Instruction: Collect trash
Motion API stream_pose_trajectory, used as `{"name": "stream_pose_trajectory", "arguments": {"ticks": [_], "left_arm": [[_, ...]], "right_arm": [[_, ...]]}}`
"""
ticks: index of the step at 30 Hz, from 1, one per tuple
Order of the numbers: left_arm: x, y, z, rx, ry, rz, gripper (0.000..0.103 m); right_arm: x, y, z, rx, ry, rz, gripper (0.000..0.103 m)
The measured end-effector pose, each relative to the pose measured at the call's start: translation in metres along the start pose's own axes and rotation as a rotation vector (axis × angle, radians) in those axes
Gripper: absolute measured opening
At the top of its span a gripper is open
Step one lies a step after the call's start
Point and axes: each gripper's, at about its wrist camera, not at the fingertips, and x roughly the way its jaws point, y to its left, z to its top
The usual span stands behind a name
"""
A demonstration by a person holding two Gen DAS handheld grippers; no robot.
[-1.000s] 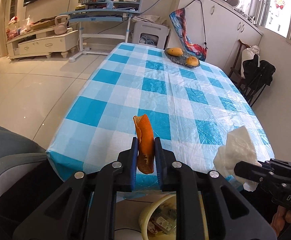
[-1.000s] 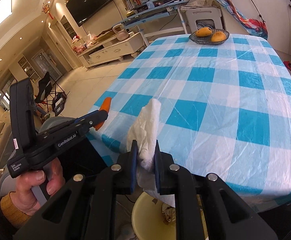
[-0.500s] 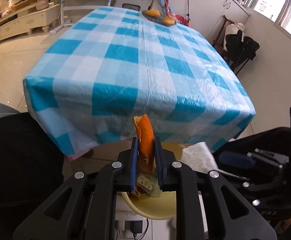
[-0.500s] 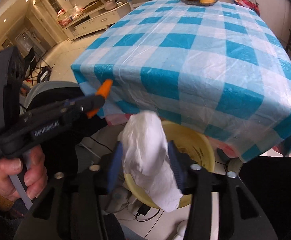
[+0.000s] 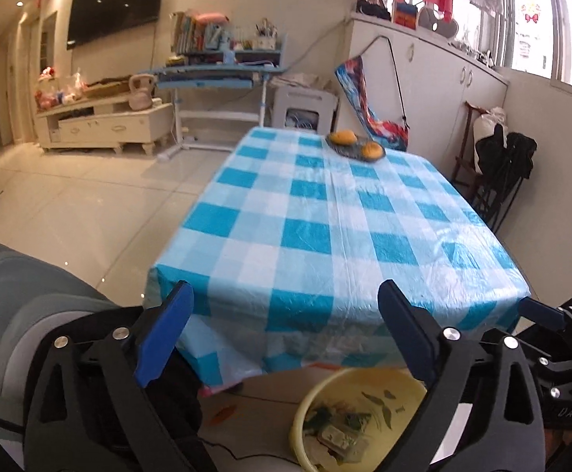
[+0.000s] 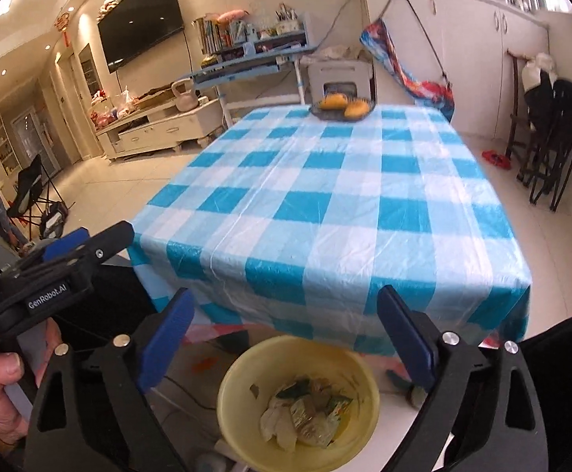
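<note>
Both loads have left my tools since a second ago: the orange peel and the white tissue are no longer between the pads. My left tool [image 5: 286, 338] is opening, jaws spread wide with nothing between them, and my right tool [image 6: 286, 338] is opening too, also bare.

Nearest, at the lower centre of the right wrist view, I see one yellow bin [image 6: 299, 401] on the floor, holding the tissue [image 6: 280, 423] among crumpled wrappers. The left wrist view catches only part of that bin, lower right, and no tissue that I can make out. It does show one small orange scrap [image 5: 223, 413] on the floor left of the bin, possibly the peel; I cannot tell. Only the right view shows my left hand [image 6: 0, 397] at the lower left edge.

Farther up, one checked worktop [image 6: 325, 212] fills mid-frame. At its far end sits one dark dish [image 6: 341, 112] with two orange fruits.
</note>
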Motion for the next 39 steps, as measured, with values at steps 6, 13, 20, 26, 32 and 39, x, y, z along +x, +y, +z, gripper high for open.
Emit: {"name": "stream_pose_trajectory", "arguments": {"ticks": [6, 13, 20, 26, 32, 39], "left_arm": [[0.005, 0.004, -0.003, 0.061, -0.042, 0.064, 0.095], [0.005, 0.009, -0.005, 0.025, -0.046, 0.061, 0.095], [0.008, 0.010, -0.007, 0.021, -0.041, 0.069, 0.095], [0.010, 0.012, -0.006, 0.009, -0.039, 0.078, 0.095], [0.011, 0.012, -0.006, 0.014, -0.030, 0.086, 0.095], [0.012, 0.010, -0.006, 0.021, -0.028, 0.087, 0.095]], "right_arm": [[0.008, 0.013, 0.006, -0.092, -0.054, -0.053, 0.094], [0.005, 0.021, 0.003, -0.122, -0.063, -0.091, 0.095], [0.009, 0.025, 0.000, -0.142, -0.044, -0.094, 0.095], [0.008, 0.027, -0.001, -0.150, -0.053, -0.098, 0.095], [0.007, 0.025, 0.000, -0.141, -0.055, -0.102, 0.095], [0.008, 0.025, -0.001, -0.142, -0.048, -0.101, 0.096]]}}
